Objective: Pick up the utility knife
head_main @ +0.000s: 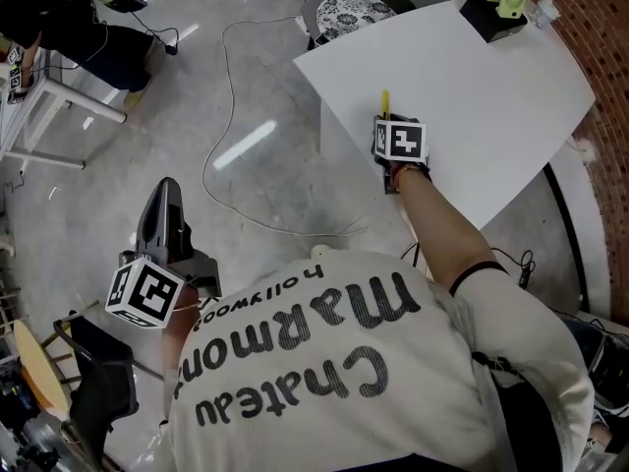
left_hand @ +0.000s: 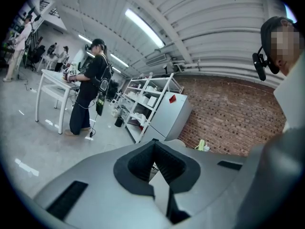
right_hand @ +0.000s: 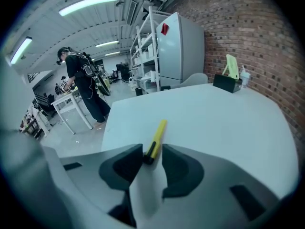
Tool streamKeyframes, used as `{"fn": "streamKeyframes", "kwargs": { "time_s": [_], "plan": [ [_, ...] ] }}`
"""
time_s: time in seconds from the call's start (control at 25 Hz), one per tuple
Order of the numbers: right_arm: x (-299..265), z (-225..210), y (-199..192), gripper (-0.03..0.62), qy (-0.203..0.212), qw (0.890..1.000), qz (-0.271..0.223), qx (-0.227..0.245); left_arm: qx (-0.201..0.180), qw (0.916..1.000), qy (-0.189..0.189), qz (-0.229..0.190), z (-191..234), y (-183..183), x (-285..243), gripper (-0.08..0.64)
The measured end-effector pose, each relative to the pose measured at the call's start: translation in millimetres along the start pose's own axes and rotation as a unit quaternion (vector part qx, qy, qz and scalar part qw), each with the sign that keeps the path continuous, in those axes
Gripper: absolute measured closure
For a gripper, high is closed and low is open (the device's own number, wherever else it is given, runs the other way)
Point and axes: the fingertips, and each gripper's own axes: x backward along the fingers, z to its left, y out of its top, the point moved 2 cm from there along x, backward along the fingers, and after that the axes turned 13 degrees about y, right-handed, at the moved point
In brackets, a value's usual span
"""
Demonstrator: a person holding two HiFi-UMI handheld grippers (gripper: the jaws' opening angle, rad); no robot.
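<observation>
The yellow utility knife (head_main: 384, 103) (right_hand: 157, 138) lies on the white table (head_main: 472, 96), its black near end pointing back at me. My right gripper (head_main: 385, 122) (right_hand: 152, 151) is tilted down over it with the jaws open. The knife's near end sits between the fingertips, close to the left one, and the pads do not press on it. In the head view the marker cube (head_main: 401, 141) hides most of those jaws. My left gripper (head_main: 163, 212) (left_hand: 153, 142) hangs over the floor at the lower left, away from the table, its tips together and empty.
A black box carrying a yellow-green object (head_main: 498, 10) (right_hand: 228, 80) stands at the table's far corner by the brick wall. A patterned stool (head_main: 349, 13) stands beyond the table's left edge. A cable (head_main: 226, 116) loops over the floor. A person (left_hand: 90, 89) works at another white table.
</observation>
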Motion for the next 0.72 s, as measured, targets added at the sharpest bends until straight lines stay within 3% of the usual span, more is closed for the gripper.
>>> {"fn": "streamKeyframes", "kwargs": {
  "time_s": [0.12, 0.24, 0.72],
  "plan": [
    [0.7, 0.8, 0.9, 0.466, -0.006, 1.0, 0.001, -0.006, 0.003, 1.0, 0.002, -0.002, 4.0, 3.3, 0.8, 0.56],
    [2.7, 0.5, -0.4, 0.512, -0.009, 1.0, 0.001, -0.019, 0.004, 1.0, -0.002, -0.003, 4.4, 3.3, 1.5, 0.56],
    [26.7, 4.0, -26.9, 0.523, -0.002, 0.996, -0.005, -0.087, 0.006, 0.9993, -0.038, 0.003, -4.5, -0.6, -3.0, 0.56]
  ]
}}
